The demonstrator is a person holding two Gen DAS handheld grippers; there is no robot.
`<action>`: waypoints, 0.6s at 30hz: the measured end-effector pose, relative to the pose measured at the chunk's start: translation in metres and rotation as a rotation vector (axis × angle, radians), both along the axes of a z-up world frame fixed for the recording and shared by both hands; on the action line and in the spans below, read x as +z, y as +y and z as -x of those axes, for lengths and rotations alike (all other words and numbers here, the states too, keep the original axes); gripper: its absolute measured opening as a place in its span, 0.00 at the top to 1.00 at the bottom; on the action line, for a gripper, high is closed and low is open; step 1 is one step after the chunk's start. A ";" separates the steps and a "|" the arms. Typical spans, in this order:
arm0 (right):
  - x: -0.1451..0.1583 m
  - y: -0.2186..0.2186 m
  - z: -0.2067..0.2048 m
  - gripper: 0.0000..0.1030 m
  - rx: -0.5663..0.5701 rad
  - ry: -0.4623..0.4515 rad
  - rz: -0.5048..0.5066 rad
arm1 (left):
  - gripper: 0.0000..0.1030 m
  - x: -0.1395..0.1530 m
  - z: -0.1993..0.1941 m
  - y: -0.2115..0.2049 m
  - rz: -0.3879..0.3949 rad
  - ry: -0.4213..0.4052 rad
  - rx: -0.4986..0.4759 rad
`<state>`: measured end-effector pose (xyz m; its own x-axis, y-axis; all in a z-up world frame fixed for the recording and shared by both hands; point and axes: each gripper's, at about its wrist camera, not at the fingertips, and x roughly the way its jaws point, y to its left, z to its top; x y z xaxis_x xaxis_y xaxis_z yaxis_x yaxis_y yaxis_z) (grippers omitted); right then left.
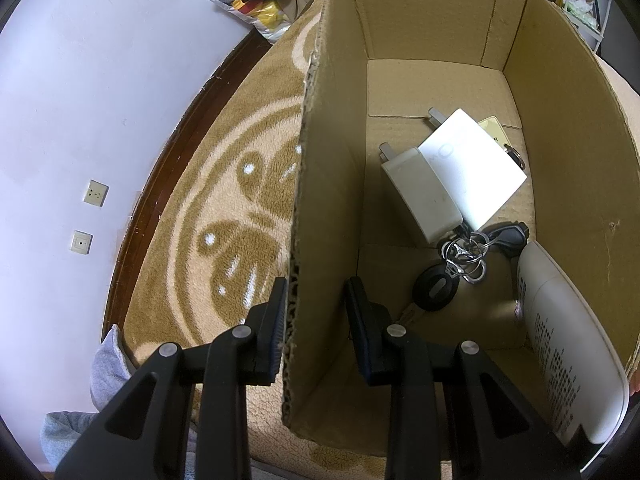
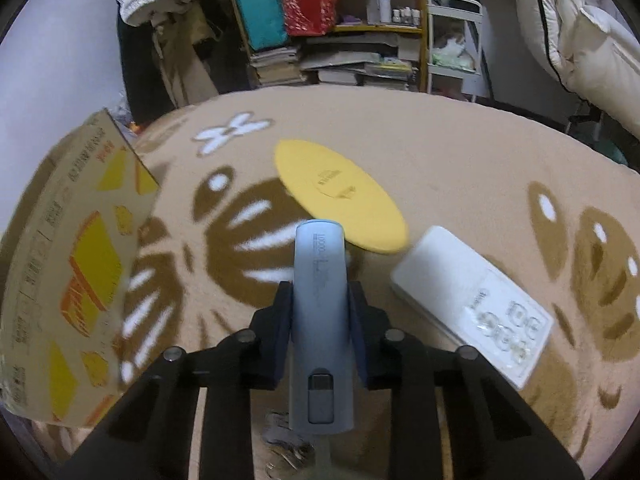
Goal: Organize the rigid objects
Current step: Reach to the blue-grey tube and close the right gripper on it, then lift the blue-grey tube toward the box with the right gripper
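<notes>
Right tongs: right gripper (image 2: 319, 314) is clamped on a grey-blue, smooth-cased power bank (image 2: 320, 320), held lengthwise between the jaws above the rug.
Left tongs: left gripper (image 1: 316, 320) has its jaws spread astride the near wall of the open brown corrugated cardboard box (image 1: 332, 184); one finger touches the wall outside, the other stands apart inside, so nothing is pinched.
Step in hand: judged as carrying the power bank toward the box, which lies at the left in the right wrist view.
Next move: likely swing left, clear the rim, let go inside.
Already boxed: white hard-plastic plug chargers (image 1: 452, 180), a bunch of black keys on steel rings (image 1: 460, 264), a white printed device (image 1: 568, 352).
Left on the fleecy tan patterned rug (image 2: 440, 152): a flat yellow disc (image 2: 340, 196), a white slab-shaped power strip (image 2: 472, 304).
</notes>
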<state>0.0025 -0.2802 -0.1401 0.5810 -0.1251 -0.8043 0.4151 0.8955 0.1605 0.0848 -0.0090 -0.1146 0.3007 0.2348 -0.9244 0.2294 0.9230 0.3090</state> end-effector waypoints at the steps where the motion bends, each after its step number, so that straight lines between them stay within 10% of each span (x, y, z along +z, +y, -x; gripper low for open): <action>1: 0.001 0.003 -0.002 0.72 0.012 -0.003 0.000 | 0.72 0.000 0.000 0.000 0.001 0.001 0.000; 18: 0.056 0.033 -0.018 0.72 0.024 -0.136 0.034 | 0.72 -0.001 0.001 -0.001 -0.004 0.004 -0.004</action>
